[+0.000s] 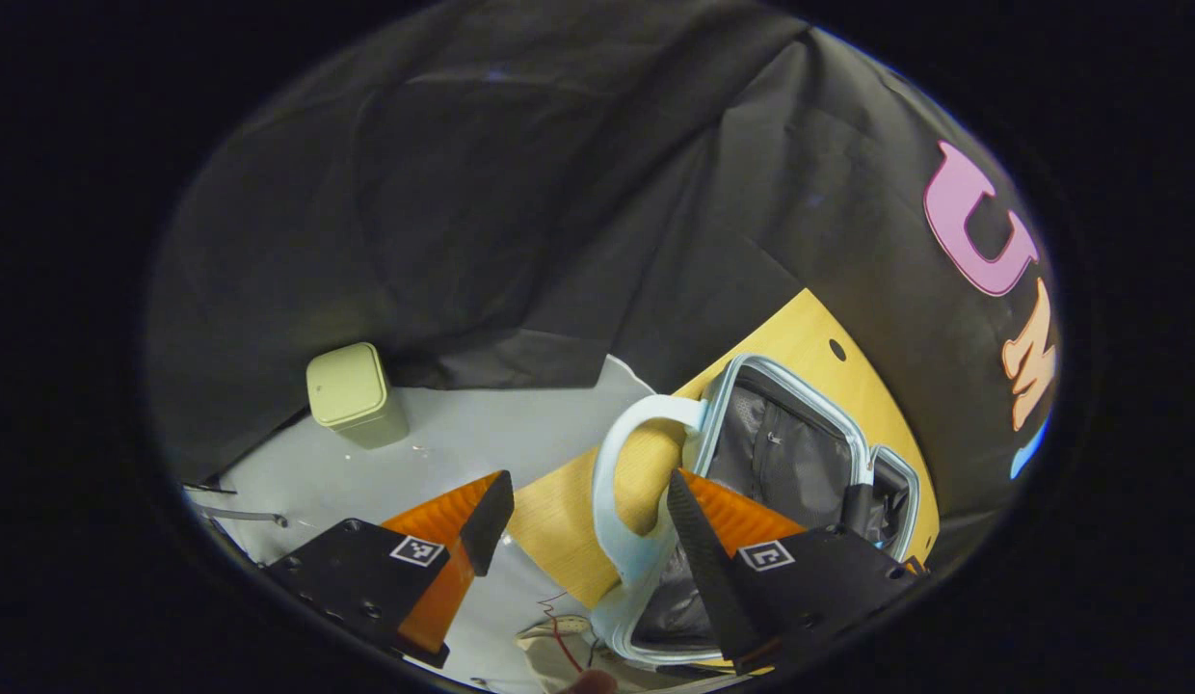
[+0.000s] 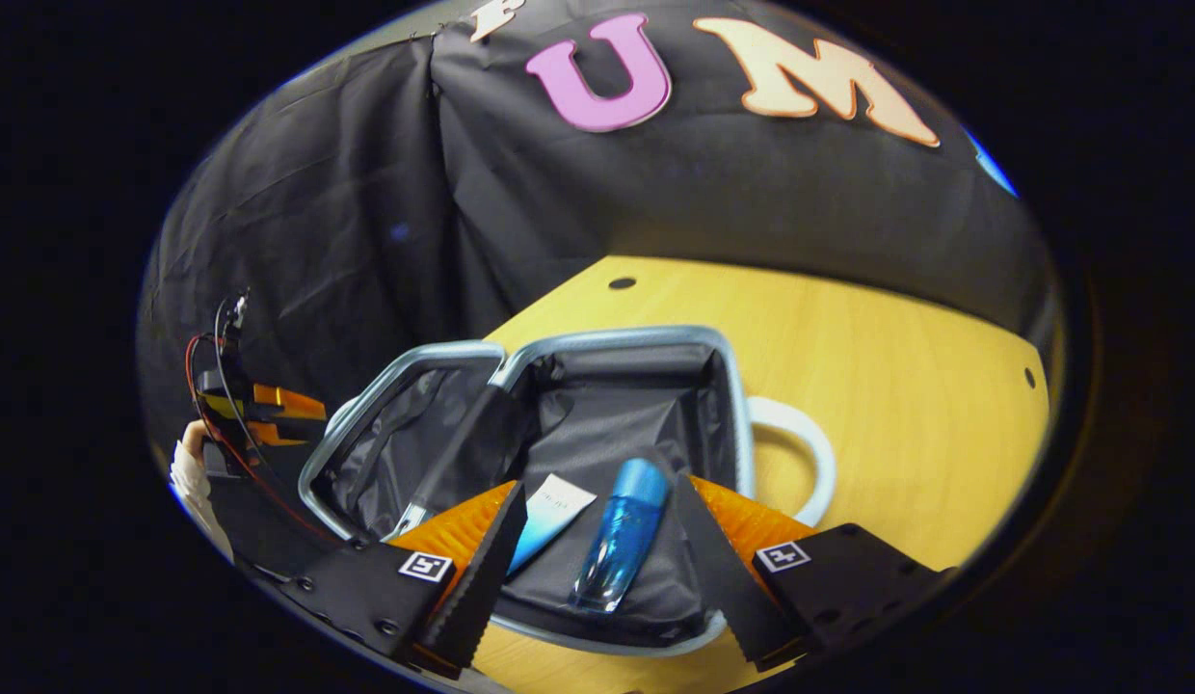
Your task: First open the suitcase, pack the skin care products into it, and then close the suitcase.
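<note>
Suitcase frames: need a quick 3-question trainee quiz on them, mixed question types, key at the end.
1. True or false: the suitcase lies open on the wooden table.
2. Which two things lie inside the suitcase in the right gripper view?
A. a blue bottle and a white-and-blue tube
B. a comb and a towel
C. two jars
3. Fill in: in the left gripper view, the pale green bin stands on the ____, not on the table.

Key
1. True.
2. A. Both rest on the dark lining between the open right claw fingers, untouched.
3. Floor.
</note>
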A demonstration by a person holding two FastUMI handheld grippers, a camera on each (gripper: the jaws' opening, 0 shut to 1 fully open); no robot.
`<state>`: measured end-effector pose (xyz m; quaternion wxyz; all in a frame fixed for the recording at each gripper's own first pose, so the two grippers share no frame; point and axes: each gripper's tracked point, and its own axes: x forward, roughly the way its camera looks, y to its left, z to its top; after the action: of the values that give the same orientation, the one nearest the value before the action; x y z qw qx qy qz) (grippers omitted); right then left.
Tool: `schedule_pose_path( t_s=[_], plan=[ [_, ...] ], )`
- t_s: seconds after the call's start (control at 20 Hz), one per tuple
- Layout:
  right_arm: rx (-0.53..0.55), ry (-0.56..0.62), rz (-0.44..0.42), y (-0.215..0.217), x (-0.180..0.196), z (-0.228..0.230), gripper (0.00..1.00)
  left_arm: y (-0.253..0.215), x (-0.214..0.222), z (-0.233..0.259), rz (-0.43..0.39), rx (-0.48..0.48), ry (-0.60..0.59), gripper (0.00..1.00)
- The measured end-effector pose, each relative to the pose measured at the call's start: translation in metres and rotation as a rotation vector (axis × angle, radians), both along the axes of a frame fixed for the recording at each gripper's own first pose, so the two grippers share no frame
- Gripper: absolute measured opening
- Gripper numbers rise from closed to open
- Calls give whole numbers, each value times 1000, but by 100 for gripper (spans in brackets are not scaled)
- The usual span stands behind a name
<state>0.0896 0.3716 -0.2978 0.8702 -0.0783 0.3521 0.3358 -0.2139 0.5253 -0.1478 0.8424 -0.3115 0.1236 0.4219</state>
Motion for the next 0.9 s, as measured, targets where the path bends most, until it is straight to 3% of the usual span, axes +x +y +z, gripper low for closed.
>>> schedule_pose_path(
  t_s=[0.2,0.3,0.35,0.45,0.55,0.7,0.9],
  plan=[
    [47,-72,-99,-27,23,38,98,13,10,-13,-11,-65,-42,94],
    [30,-134,-144,-51,39,56,98,13,19,-20,-24,-109,-67,87],
    [20,-155,-165,-63,44,64,98,12,24,-24,-27,-128,-80,89],
    [18,-180,-206,-84,51,80,98,9,31,-26,-47,-150,-106,84],
    [16,-200,-248,-105,55,94,98,6,40,-25,-85,-162,-121,72],
    [-5,-222,-285,-131,51,105,98,13,42,-25,-98,-127,-76,8],
    [-26,-225,-300,-144,45,106,98,1,42,-9,-148,-63,-76,4]
  ],
)
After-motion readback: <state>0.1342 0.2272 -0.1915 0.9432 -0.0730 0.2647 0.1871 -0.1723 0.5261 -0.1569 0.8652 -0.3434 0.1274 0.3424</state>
